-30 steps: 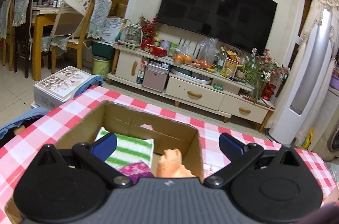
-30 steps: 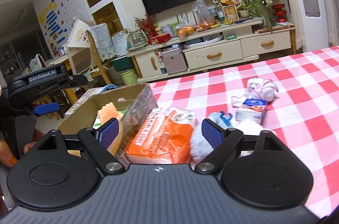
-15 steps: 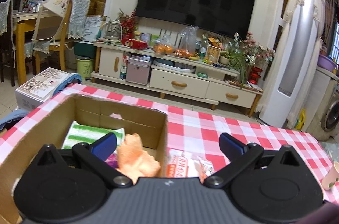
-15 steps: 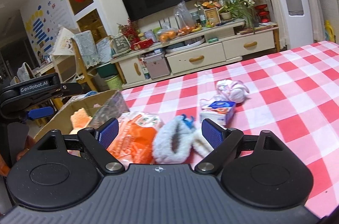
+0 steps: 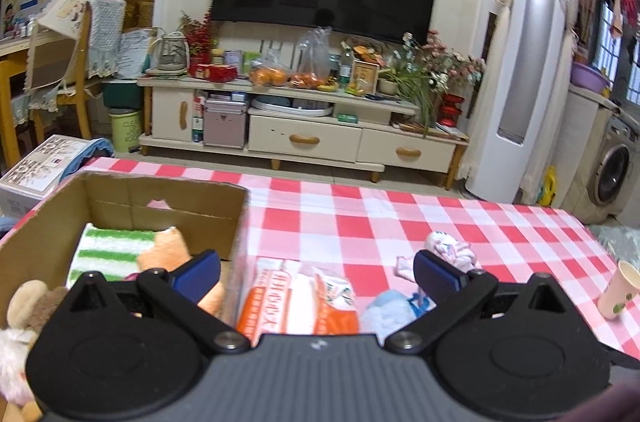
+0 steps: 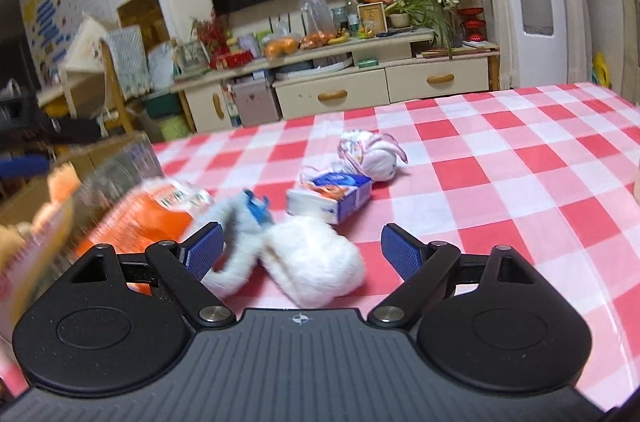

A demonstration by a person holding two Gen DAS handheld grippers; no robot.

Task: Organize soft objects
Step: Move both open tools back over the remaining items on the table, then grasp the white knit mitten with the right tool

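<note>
Fluffy white plush (image 6: 316, 268) lies on the checked tablecloth directly ahead of the right gripper (image 6: 302, 248), between its spread, empty fingers, long axis slanting left-forward. Left gripper (image 5: 316, 272), also spread and empty, hangs nearer the cardboard box (image 5: 224, 218); right is nearer.

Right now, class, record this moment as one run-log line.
left claw: open, empty | right claw: open over white fluffy slippers | cardboard box: holds striped towel, orange plush
</note>
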